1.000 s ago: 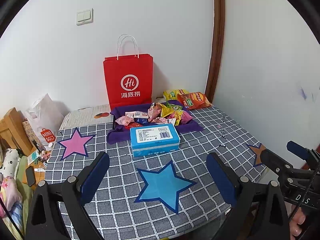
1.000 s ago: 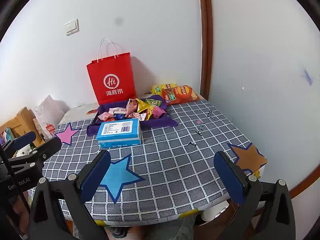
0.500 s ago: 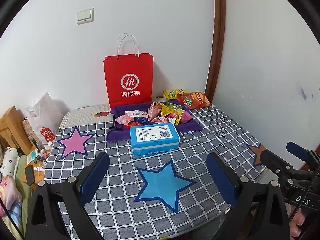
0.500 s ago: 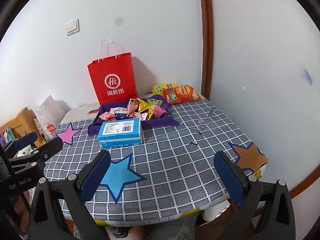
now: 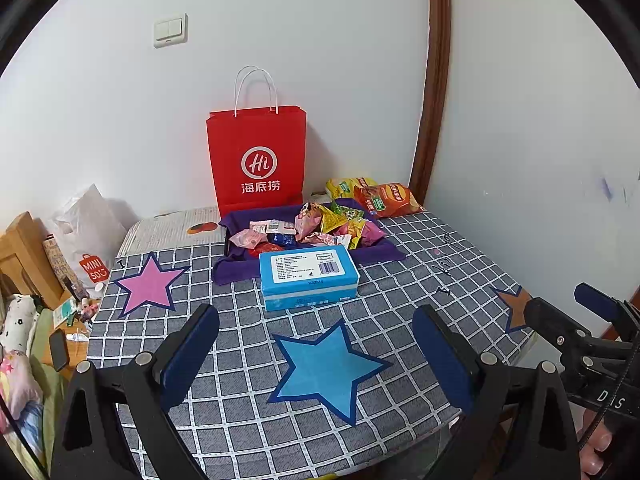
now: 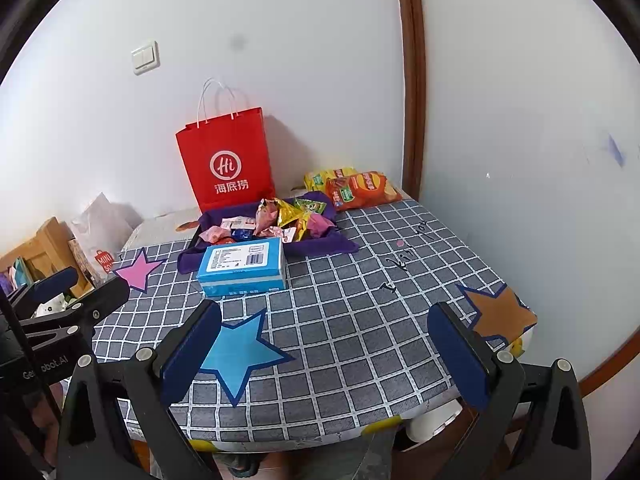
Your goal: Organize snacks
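Both tools are held low at the near edge of the bench (image 5: 400,280), side by side, and both are spread wide with nothing between the fingers. The left tool (image 5: 316,356) fills the bottom of the left wrist view; the right tool (image 6: 324,356) fills the bottom of the right wrist view. I judge they are kept back like this so that each camera sees the whole bench.

The small snacks (image 5: 320,226) lie in a loose pile on a purple tray (image 5: 384,254), in the middle of the frame, well apart from both tools. The tray keeps them together, but inside it they are mixed, not sorted. Two chip bags (image 5: 384,198) lie flat behind the tray, at the corner of the wall, right of center. A blue box (image 5: 308,276) stands just in front of the tray and seems to touch its front edge; it hides part of the tray from the tools. A red paper bag (image 5: 258,160) stands upright against the wall, just behind the tray.

This scene fits two stages: snacks gathered in the tray and waiting for sorting, or snacks already collected there as the result. I cannot tell which.
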The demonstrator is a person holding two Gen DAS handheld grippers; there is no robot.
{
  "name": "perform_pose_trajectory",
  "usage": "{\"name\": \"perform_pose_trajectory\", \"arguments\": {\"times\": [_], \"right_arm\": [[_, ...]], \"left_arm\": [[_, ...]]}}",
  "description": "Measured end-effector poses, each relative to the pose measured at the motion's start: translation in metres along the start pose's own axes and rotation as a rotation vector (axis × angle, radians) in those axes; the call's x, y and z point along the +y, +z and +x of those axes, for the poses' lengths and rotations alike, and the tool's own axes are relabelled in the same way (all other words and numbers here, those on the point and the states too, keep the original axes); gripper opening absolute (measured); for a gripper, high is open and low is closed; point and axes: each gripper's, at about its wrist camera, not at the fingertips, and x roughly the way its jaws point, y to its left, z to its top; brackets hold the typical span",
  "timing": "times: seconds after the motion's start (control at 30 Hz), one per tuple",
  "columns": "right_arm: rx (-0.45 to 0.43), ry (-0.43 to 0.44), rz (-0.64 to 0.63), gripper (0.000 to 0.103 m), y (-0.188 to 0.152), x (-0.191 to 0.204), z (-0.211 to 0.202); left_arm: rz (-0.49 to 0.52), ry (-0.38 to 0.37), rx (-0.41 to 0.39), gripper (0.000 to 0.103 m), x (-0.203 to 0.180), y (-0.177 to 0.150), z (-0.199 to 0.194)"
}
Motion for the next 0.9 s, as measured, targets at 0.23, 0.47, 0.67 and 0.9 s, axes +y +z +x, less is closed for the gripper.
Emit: {"name": "perform_pose_trajectory", "arguments": {"times": [0.23,0.47,0.67,0.9], "right_arm": [[-0.002,0.002,0.002,0.102,0.0002,0.0003,-0.0009],[-0.007,0.005,0.002,0.102,0.0005,0.0028,-0.0045],[-0.010,0.009,-0.003,0.102,0.0002,0.0045,-0.0047],[-0.012,0.020,-0.017,0.102,0.0002,0.0095,0.0002]], "left_arm": [[-0.002,0.004,-0.001,0.098,-0.0002,-0.0026,0.0000],[-0.002,0.003,-0.002,0.098,0.0011,-0.0023,-0.0003],[-0.006,0.007,0.001,0.098,0.0015,-0.0024,0.0004],[-0.018,0.011,0.004,0.098,0.0046,-0.0010,0.0070]]}}
